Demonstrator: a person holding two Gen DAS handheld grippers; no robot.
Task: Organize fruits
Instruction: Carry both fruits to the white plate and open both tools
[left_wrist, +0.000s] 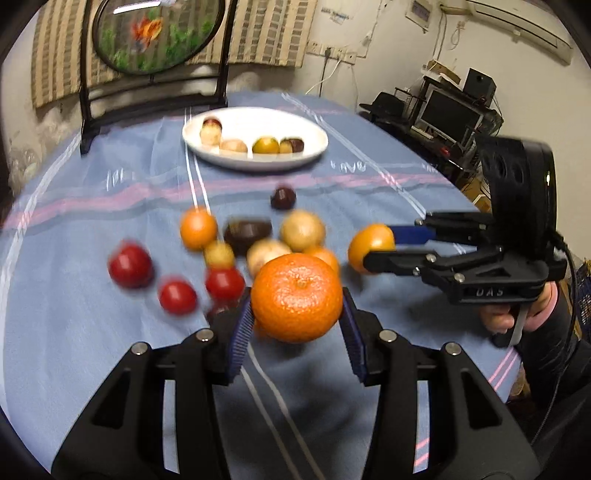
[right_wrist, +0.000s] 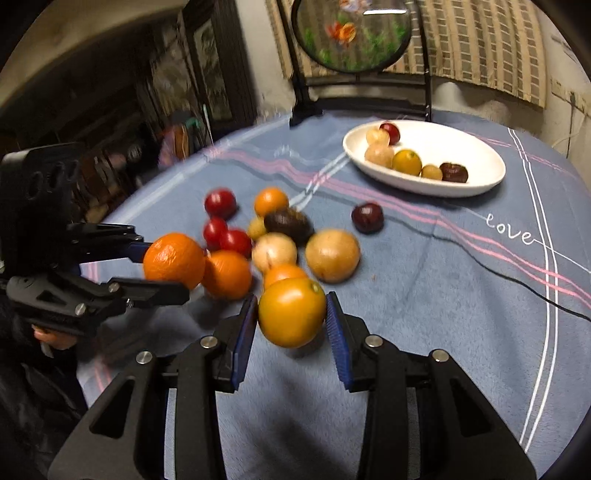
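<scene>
My left gripper (left_wrist: 297, 308) is shut on a bright orange mandarin (left_wrist: 297, 295), lifted clear of the blue tablecloth. In the right wrist view the same gripper (right_wrist: 164, 266) comes in from the left with that mandarin (right_wrist: 173, 258). My right gripper (right_wrist: 291, 319) is shut on a smoother yellow-orange fruit (right_wrist: 291, 312) just above the cloth; the left wrist view shows it (left_wrist: 380, 245) at the right with this fruit (left_wrist: 369, 245). A loose pile of red, orange, tan and dark fruits (right_wrist: 273, 236) lies between them. The white oval plate (right_wrist: 465, 147) farther back holds several fruits.
A round fish painting on a black stand (left_wrist: 155, 37) stands behind the plate (left_wrist: 258, 120). A thin black cable (right_wrist: 517, 282) crosses the cloth at the right. One dark fruit (right_wrist: 366, 218) lies alone between pile and plate. A desk with a monitor (left_wrist: 450, 114) stands beyond the table's right edge.
</scene>
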